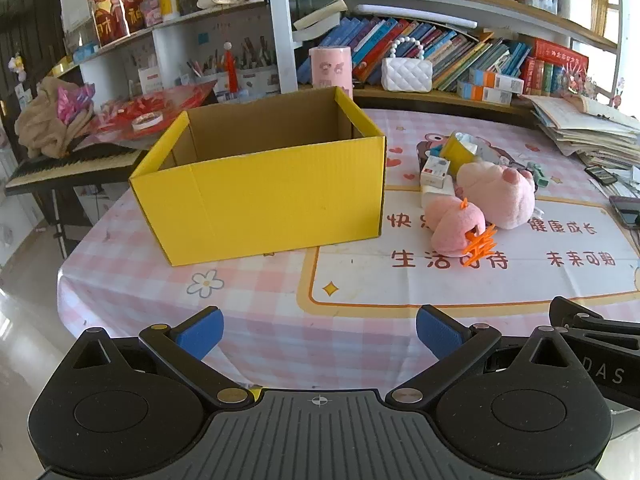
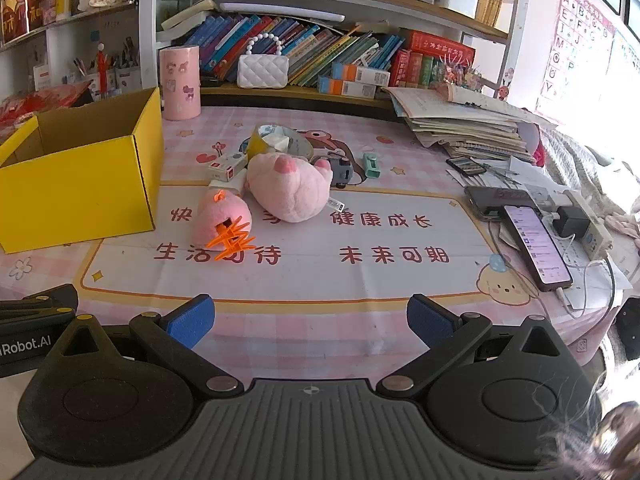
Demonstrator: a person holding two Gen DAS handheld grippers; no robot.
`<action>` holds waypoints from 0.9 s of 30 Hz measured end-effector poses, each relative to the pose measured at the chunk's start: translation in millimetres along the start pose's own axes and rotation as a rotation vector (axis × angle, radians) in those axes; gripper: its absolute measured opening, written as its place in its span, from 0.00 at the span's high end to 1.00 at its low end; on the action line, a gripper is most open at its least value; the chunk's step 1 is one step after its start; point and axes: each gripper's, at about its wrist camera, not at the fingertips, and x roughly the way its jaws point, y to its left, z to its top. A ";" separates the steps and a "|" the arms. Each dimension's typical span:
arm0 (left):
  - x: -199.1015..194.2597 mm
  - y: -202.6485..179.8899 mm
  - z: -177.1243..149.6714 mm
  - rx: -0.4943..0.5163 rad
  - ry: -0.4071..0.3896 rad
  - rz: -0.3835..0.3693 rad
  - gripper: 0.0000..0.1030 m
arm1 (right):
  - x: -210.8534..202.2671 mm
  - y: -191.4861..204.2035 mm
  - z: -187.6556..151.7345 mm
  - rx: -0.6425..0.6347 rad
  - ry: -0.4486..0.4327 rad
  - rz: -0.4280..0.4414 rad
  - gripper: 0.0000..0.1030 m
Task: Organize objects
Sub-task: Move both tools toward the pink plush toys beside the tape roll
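Observation:
An open yellow cardboard box [image 1: 260, 196] stands on the pink checked tablecloth; it also shows at the left of the right wrist view [image 2: 80, 188]. To its right lie a large pink plush [image 1: 496, 192] [image 2: 288, 188], a small pink plush with orange plastic pieces [image 1: 456, 228] [image 2: 222, 220], small white cartons [image 1: 434, 172] [image 2: 226, 166], a yellow tape roll [image 1: 460, 150] [image 2: 280, 142], a grey toy [image 2: 342, 170] and a green clip [image 2: 371, 165]. My left gripper [image 1: 318, 332] and right gripper [image 2: 310, 320] are open and empty, above the table's near edge.
A pink cylinder tin [image 2: 180, 82] stands behind the box. Stacked papers [image 2: 464, 128], phones [image 2: 536, 244] and a power strip [image 2: 588, 220] crowd the table's right side. Bookshelves [image 2: 320, 48] rise behind. A keyboard [image 1: 68, 164] sits left of the table.

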 end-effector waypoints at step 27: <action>37.2 -17.6 21.2 -0.052 0.049 0.009 0.00 | 53.9 -10.5 28.0 -0.041 0.051 0.065 0.00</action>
